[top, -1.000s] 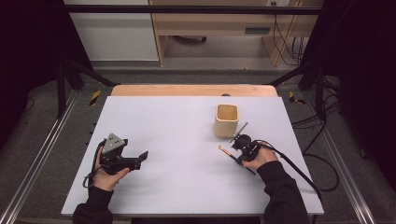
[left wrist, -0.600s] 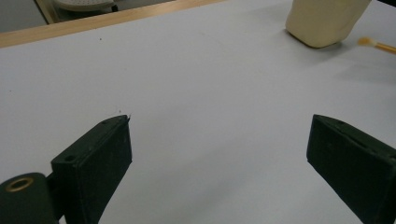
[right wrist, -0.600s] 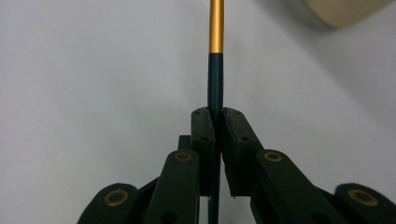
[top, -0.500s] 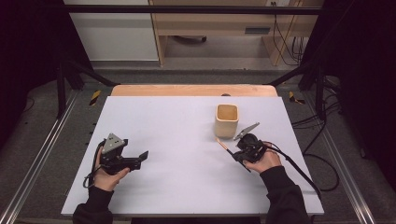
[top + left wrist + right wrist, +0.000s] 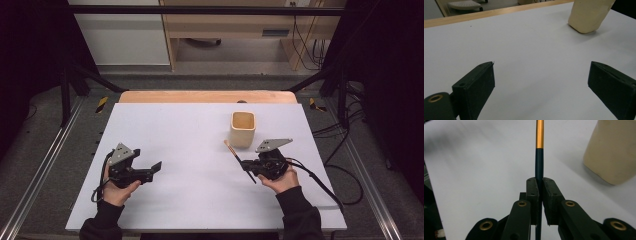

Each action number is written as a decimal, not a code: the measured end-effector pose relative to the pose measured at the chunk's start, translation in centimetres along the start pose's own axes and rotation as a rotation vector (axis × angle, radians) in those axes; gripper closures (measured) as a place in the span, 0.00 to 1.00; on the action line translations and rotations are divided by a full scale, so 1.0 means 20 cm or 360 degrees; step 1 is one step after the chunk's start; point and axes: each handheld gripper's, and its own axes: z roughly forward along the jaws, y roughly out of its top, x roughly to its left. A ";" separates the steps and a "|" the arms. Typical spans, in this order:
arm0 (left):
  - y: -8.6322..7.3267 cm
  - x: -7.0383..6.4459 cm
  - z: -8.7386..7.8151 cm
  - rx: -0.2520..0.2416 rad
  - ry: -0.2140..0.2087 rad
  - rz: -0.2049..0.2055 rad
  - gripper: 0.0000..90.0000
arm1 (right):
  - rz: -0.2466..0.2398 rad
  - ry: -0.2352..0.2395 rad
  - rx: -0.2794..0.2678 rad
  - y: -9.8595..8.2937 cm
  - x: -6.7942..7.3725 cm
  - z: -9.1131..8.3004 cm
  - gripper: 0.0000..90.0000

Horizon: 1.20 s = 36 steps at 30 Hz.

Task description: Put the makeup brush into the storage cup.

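Right gripper, lower right: fingers clamped on brush beside cup. Left gripper, lower left: fingers apart.

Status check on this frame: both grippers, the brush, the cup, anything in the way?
Right gripper shut on brush. Left gripper open, holding nothing. Cup upright just beyond brush tip; nothing in between.

Dim room beyond a white tabletop with wooden far edge; grey floor, black frame bars, wooden furniture behind.
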 end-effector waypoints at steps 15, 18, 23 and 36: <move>0.01 -0.12 0.03 -0.0066 -0.0062 -0.0007 0.09 | 0.0006 0.0099 -0.0197 -0.04 0.08 0.03 0.93; 0.01 -0.15 0.03 -0.0076 -0.0080 -0.0014 0.09 | 0.0013 0.0104 -0.0215 -0.04 0.09 0.04 0.93; 0.00 -0.19 0.04 -0.0105 -0.0112 -0.0050 0.09 | 0.0004 0.0077 -0.0255 -0.05 0.11 0.04 0.93; 0.03 -0.27 0.10 -0.0161 -0.0161 -0.0113 0.10 | 0.0009 0.0064 -0.0327 -0.05 0.12 0.05 0.93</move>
